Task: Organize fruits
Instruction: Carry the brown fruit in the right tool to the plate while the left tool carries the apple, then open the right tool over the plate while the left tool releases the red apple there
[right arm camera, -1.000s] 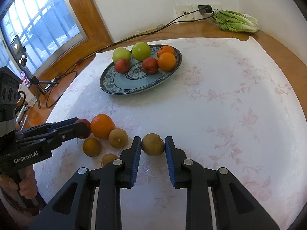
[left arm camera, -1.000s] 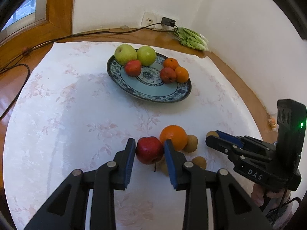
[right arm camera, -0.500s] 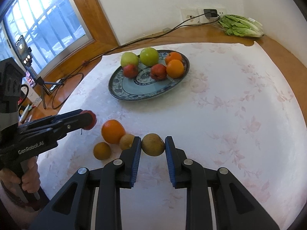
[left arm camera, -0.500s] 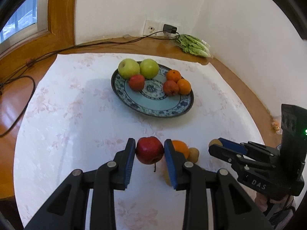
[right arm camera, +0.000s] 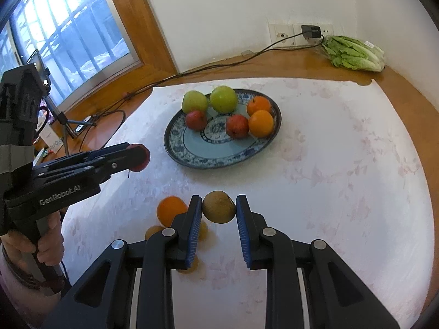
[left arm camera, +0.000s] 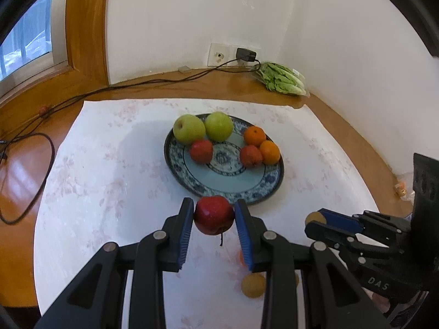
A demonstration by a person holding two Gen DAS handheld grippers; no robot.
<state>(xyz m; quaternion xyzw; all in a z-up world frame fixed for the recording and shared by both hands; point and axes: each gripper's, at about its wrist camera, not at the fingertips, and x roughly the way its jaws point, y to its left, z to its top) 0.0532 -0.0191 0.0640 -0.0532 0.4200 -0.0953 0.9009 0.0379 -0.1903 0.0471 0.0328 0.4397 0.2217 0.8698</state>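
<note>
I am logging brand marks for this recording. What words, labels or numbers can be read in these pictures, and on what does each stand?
"GenRobot.AI": on the side of the black left gripper, seen in the right wrist view.
"DAS": on the side of the black right gripper, seen in the left wrist view.
The label on the clear bag of green lettuce is too small to read.
The white card by the tripod is blurred.

Two black tools (left arm camera: 214, 231) (right arm camera: 219, 226) with ribbed blue pads, silver screws, white "GenRobot.AI" and "DAS" lettering.
</note>
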